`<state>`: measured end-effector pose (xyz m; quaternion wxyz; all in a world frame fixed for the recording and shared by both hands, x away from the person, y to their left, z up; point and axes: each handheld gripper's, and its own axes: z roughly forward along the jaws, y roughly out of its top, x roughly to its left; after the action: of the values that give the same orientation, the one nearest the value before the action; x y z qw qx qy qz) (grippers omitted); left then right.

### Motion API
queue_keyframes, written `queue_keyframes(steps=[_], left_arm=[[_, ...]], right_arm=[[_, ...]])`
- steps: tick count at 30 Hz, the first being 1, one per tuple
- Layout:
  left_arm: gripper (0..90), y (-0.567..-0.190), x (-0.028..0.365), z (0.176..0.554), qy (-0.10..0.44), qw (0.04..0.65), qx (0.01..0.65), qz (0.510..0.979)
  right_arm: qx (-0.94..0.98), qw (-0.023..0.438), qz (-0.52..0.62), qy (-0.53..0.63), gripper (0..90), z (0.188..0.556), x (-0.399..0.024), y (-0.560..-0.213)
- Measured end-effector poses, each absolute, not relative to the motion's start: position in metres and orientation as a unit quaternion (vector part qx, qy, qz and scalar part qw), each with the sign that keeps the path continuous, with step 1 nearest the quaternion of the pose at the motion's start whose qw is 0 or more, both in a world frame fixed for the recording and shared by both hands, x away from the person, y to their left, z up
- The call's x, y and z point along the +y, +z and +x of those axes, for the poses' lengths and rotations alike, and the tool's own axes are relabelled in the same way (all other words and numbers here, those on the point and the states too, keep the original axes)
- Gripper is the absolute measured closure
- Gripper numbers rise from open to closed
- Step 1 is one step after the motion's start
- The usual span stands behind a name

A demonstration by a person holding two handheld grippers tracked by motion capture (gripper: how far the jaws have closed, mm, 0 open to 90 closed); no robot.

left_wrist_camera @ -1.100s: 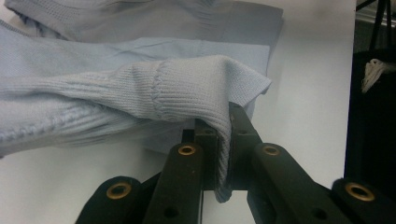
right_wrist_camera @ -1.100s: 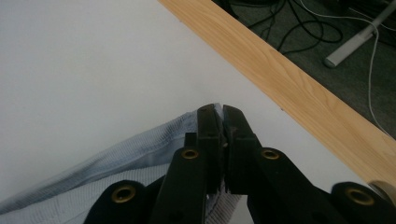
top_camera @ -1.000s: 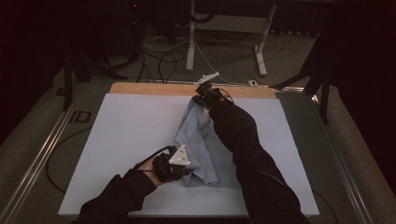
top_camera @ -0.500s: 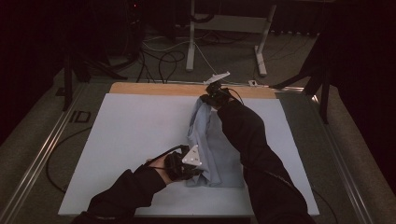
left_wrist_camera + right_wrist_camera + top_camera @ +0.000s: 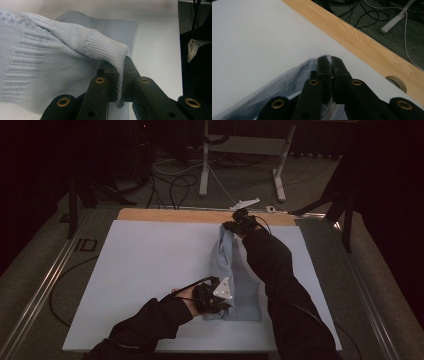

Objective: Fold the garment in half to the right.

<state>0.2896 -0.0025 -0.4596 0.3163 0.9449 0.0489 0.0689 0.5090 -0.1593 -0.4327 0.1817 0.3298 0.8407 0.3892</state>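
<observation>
Pale blue knit garment (image 5: 235,280) lower centre, partly behind right sleeve (image 5: 280,285). Left gripper (image 5: 123,75) fingers clamp ribbed cuff; right gripper (image 5: 331,66) fingers pinch hem; far edge dim.

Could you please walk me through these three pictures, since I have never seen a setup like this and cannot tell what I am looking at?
There is no machine here: a person in dark sleeves holds a pair of hand-held tongs in each hand. The high view looks down on a white table from above the person. On it lies a pale blue knitted garment, folded into a long strip. The left tongs grip its near end, and the right tongs grip its far end by the wooden edge strip. The other two pictures come from cameras riding on the tongs. The left gripper view shows black jaws shut on a ribbed edge of the knit. The right gripper view shows jaws pinching the fabric's hem.
</observation>
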Motion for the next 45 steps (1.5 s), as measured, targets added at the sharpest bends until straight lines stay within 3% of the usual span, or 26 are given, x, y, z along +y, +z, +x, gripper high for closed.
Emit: queue_keyframes(steps=[27,30,32,39,40,45], left_arm=[[86.8,-0.496,-0.056,0.310,0.037,0.288,0.063,0.955],[86.6,-0.497,-0.059,0.310,0.039,0.285,0.060,0.956],[86.3,-0.497,-0.060,0.309,0.038,0.285,0.060,0.956],[78.9,-0.494,-0.067,0.306,0.012,0.301,0.061,0.952],[76.5,-0.493,-0.068,0.305,0.008,0.303,0.058,0.951],[62.3,-0.491,-0.070,0.302,0.002,0.317,0.053,0.947]], right_arm=[[0.849,0.133,0.338,0.384,84.6,0.527,-0.176,-0.472],[0.845,0.130,0.344,0.387,73.9,0.527,-0.181,-0.473],[0.842,0.128,0.350,0.390,56.6,0.527,-0.184,-0.473],[0.816,0.153,0.385,0.404,16.7,0.524,-0.203,-0.462],[0.813,0.149,0.388,0.408,12.7,0.523,-0.206,-0.461],[0.810,0.135,0.388,0.419,9.6,0.514,-0.216,-0.460]])
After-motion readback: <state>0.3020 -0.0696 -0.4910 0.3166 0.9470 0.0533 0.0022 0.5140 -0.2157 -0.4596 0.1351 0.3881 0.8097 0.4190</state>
